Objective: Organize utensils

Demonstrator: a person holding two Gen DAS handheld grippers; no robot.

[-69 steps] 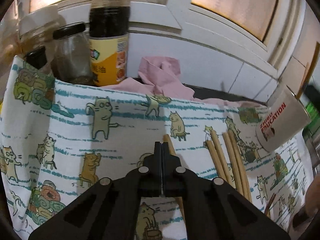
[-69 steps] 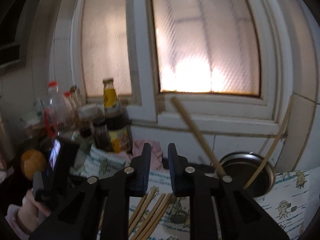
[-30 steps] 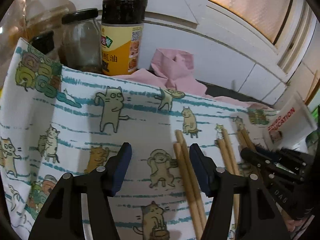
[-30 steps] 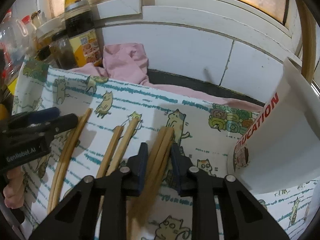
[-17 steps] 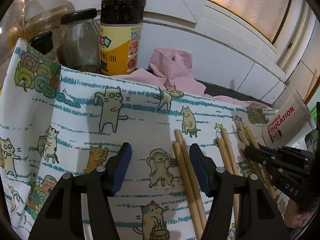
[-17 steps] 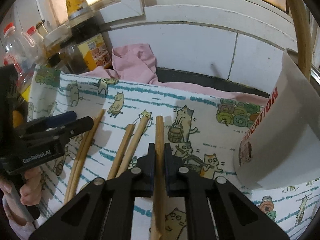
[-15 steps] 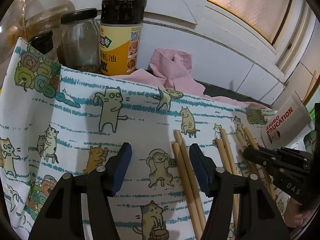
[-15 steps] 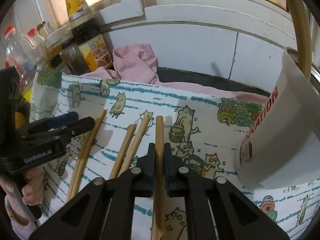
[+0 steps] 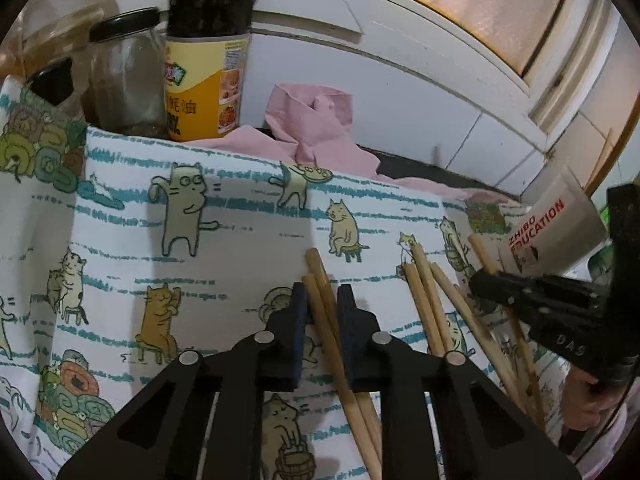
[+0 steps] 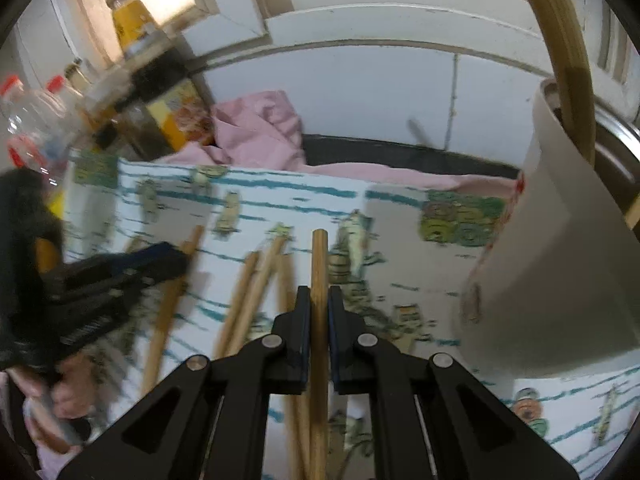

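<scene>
Several wooden chopsticks lie on a cat-print cloth (image 9: 240, 240). My left gripper (image 9: 322, 300) has its jaws close around a pair of chopsticks (image 9: 320, 280) on the cloth, with a small gap still showing. My right gripper (image 10: 319, 304) is shut on one chopstick (image 10: 319, 264) and holds it above the cloth (image 10: 280, 200). It also shows in the left wrist view (image 9: 478, 282), at the right. A white paper cup (image 10: 560, 260) with a long wooden utensil (image 10: 564, 40) in it stands at the right; it shows in the left wrist view too (image 9: 552, 232).
A soy sauce bottle (image 9: 204, 60) and glass jars (image 9: 124, 76) stand at the back left against the white wall. A pink cloth (image 9: 316, 128) lies behind the cat cloth. More loose chopsticks (image 9: 428, 304) lie between the grippers.
My left gripper has narrowed from wide open to close around the chopstick pair. My right gripper closed on one chopstick and has lifted it; its view is blurred by motion.
</scene>
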